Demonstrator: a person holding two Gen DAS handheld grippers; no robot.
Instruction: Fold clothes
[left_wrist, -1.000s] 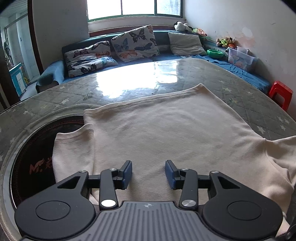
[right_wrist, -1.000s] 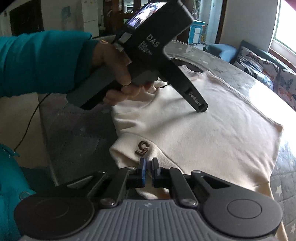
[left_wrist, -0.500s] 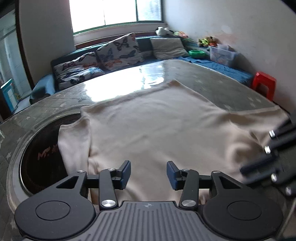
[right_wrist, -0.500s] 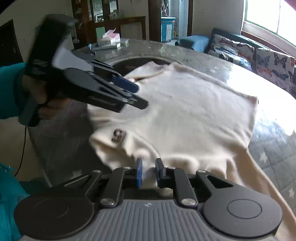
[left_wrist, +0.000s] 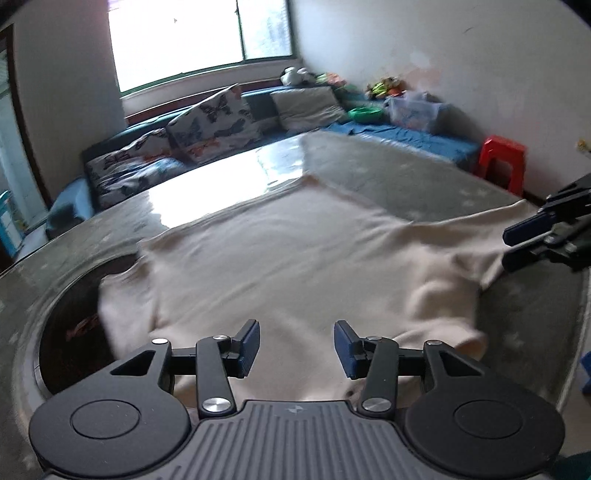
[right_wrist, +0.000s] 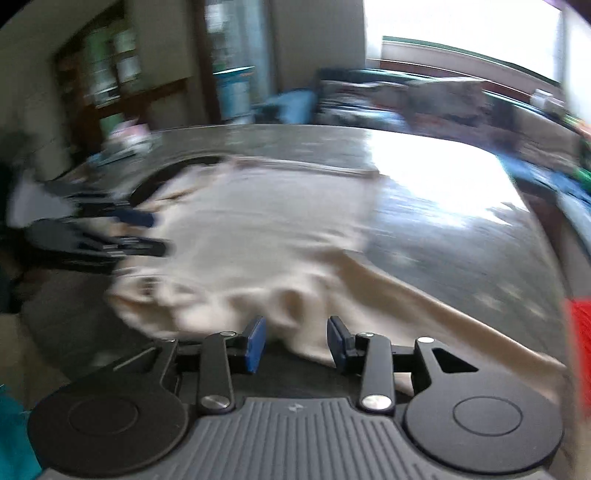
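Note:
A cream sweater (left_wrist: 295, 251) lies spread flat on the round grey table (left_wrist: 369, 177). My left gripper (left_wrist: 297, 345) hovers open over the garment's near edge, with nothing between its fingers. The left sleeve (left_wrist: 122, 302) drapes over a dark round recess. At the right edge my right gripper (left_wrist: 535, 236) stands open beside the right sleeve's end. The right wrist view is blurred. There the right gripper (right_wrist: 297, 341) is open, with a bunched fold of the sweater (right_wrist: 266, 229) lying between its fingers. The long sleeve (right_wrist: 443, 317) trails right, and the left gripper (right_wrist: 122, 232) shows at the left.
A dark round recess (left_wrist: 70, 325) is set into the table at the left. Behind the table stands a blue sofa with butterfly cushions (left_wrist: 214, 122). A red stool (left_wrist: 502, 162) and a clear box of toys (left_wrist: 413, 110) stand at the right wall.
My right gripper went from almost shut at the sweater's edge to open and swung to the right sleeve side. The left gripper stayed open and pulled back and upward.

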